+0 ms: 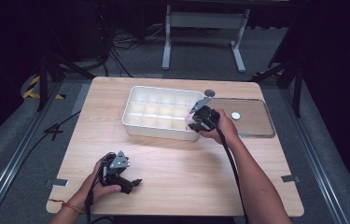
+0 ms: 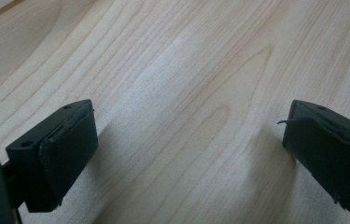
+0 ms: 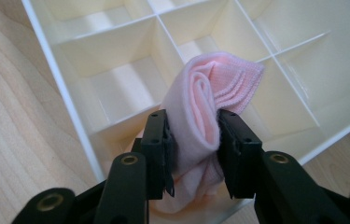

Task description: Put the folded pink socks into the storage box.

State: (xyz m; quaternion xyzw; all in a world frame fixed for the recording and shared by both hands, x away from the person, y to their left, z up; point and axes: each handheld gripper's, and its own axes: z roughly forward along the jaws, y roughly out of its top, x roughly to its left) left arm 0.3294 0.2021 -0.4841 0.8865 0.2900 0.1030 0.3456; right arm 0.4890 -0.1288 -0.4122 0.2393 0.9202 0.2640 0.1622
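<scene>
A rolled pink cloth is pinched between the jaws of my right gripper, which is shut on it. It hangs over a near corner compartment of the white divided tray. In the high view the right gripper is at the tray's front right corner, with the pink cloth at its tip. My left gripper rests low at the front left of the wooden table. Its jaws stand wide apart in the left gripper view, with bare wood between them.
A clear flat tray lies to the right of the white one, with a small white disc on it. A grey disc sits near the table's back edge. Behind the table a metal stand is on the floor.
</scene>
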